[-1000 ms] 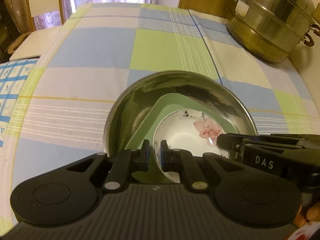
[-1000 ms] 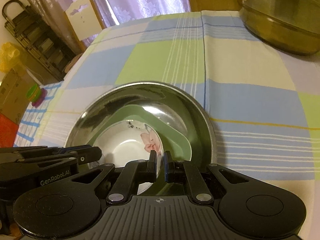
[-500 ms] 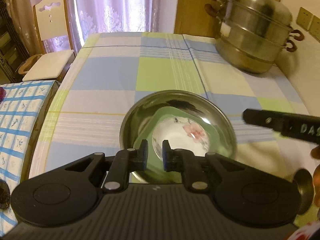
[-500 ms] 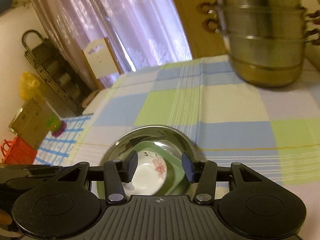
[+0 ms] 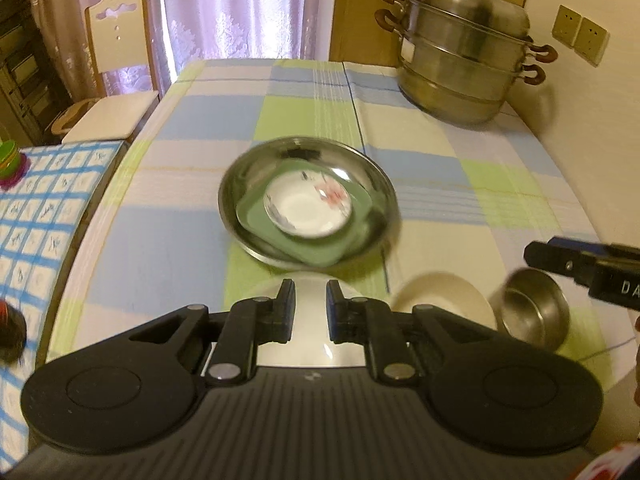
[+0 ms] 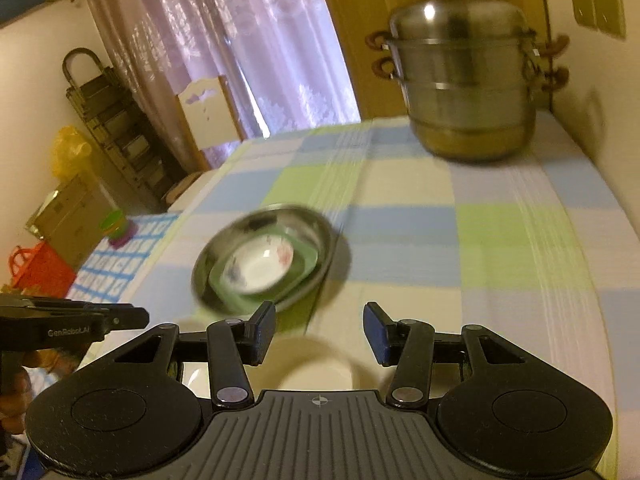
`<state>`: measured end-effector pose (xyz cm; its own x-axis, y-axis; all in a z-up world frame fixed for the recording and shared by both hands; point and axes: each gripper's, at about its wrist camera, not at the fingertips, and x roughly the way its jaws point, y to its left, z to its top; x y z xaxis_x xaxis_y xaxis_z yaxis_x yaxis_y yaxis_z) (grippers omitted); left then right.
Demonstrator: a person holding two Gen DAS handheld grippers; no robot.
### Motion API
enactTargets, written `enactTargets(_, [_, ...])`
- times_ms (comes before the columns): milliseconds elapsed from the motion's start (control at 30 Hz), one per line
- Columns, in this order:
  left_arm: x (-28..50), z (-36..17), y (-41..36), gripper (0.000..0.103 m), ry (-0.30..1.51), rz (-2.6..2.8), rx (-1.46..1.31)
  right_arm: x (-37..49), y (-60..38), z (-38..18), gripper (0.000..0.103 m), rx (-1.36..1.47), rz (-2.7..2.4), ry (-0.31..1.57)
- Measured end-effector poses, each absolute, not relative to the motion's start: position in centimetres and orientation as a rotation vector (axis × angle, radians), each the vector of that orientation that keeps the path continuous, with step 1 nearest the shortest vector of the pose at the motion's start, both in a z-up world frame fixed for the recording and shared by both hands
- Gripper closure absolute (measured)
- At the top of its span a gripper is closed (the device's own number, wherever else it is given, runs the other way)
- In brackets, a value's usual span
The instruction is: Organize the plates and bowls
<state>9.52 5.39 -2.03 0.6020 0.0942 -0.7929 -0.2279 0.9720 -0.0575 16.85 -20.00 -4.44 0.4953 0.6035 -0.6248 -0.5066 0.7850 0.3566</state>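
Observation:
A large steel bowl sits mid-table, holding a green square plate with a white flowered bowl on it. My left gripper hovers open and empty above a white bowl at the near edge. A cream bowl and a small steel bowl lie to its right. My right gripper is open and empty above the cream bowl.
A tall steel steamer pot stands at the table's far right corner. A chair stands at the far left. A blue-checked side table with a small green and purple toy is on the left.
Both grippers let go of the white flowered bowl in the stack, opened, and pulled back and up toward the near table edge. The near bowls have come into view.

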Motion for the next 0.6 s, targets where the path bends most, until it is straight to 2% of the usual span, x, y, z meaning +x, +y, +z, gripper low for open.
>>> enactTargets(600, [3.2,-2.5,0.2,0.089,0.954,0.144,-0.154,11.7,-23.7,-5.2,0.054,0.112,0.646,0.959])
